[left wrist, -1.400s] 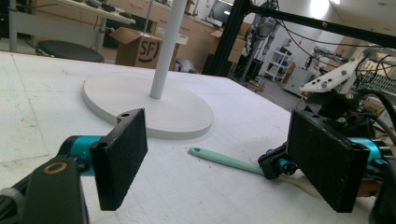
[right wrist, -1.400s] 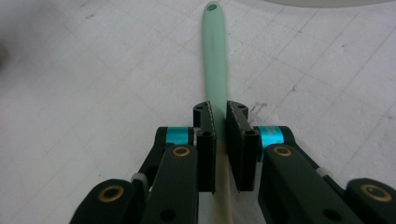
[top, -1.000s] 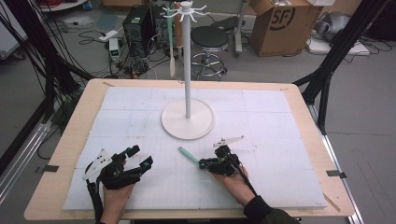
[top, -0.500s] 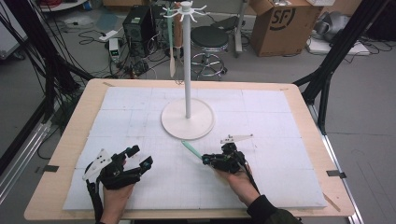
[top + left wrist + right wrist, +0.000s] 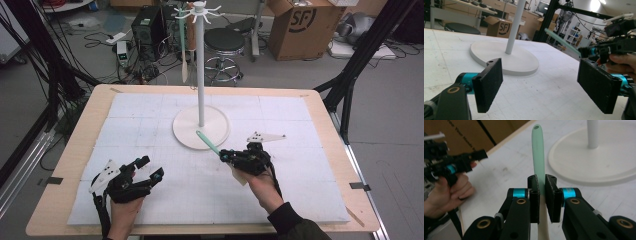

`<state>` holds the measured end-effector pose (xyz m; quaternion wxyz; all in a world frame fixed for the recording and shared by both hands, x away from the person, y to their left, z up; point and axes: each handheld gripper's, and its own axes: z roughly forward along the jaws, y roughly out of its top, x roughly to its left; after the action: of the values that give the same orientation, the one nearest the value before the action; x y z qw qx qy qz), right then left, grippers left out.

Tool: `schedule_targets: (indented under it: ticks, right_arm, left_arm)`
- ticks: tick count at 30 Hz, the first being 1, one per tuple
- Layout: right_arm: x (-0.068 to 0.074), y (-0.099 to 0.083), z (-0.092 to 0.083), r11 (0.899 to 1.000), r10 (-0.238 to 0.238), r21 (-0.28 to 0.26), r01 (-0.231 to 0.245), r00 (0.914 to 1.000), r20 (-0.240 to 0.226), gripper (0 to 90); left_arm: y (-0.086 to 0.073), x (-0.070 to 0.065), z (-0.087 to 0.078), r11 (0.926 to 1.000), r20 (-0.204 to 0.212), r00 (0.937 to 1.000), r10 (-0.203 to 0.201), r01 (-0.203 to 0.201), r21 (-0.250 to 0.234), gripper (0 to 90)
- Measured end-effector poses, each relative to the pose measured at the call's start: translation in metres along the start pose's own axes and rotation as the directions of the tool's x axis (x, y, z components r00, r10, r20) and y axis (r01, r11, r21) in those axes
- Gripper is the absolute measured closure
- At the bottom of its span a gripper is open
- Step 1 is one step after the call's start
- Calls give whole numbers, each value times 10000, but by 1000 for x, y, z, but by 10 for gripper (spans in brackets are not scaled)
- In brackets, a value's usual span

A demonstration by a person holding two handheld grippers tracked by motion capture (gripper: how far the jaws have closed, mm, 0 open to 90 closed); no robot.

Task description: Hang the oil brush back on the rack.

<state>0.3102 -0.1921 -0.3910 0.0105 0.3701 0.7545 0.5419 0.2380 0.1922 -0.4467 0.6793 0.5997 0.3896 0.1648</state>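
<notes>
Across the wooden table (image 5: 80,150) lies a white gridded mat (image 5: 150,120), and on it, toward the far middle, stands a white rack: round base (image 5: 186,131), tall pole (image 5: 200,75), a crown of small hooks (image 5: 199,8) on top. From one hook on its left side hangs a spatula with a mint-green handle (image 5: 182,45). Nearer, at the right, the right gripper (image 5: 226,156) is off the mat, just in front of the base, jaws pinched tight on a second spatula (image 5: 210,144); its mint-green handle slants up toward the pole, the tip over the base's near edge. From the right gripper view the handle (image 5: 538,152) rises between the two pads, a small hole at its tip, a cream part running down below the jaws. Over on the left, the left gripper (image 5: 150,167) sits low near the front edge of the mat, well apart from the rack, jaws spread wide with nothing between them; its own view shows both pads (image 5: 489,83) far apart, base and pole beyond
</notes>
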Motion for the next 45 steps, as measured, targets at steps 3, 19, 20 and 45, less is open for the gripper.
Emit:
schedule_targets:
  ticks: [3,19,20,45]
  right_arm:
    - [-3,5,-4,9991,240,-357,-247,9996,-175,830]
    - [-4,36,-19,9807,402,-1878,-541,9962,-768,830]
    - [-4,38,-19,9790,435,-1950,-589,9956,-824,831]
    - [-3,79,-34,9243,70,-3773,-580,9908,-1352,830]
  left_arm:
    - [0,0,-1,10000,-6,10000,-30,30,-20,212]
    - [0,0,0,10000,-21,10000,-83,83,-23,212]
    - [0,0,0,9999,-32,9999,-107,107,-51,212]
    - [0,5,-1,9997,-77,9997,-231,230,-127,207]
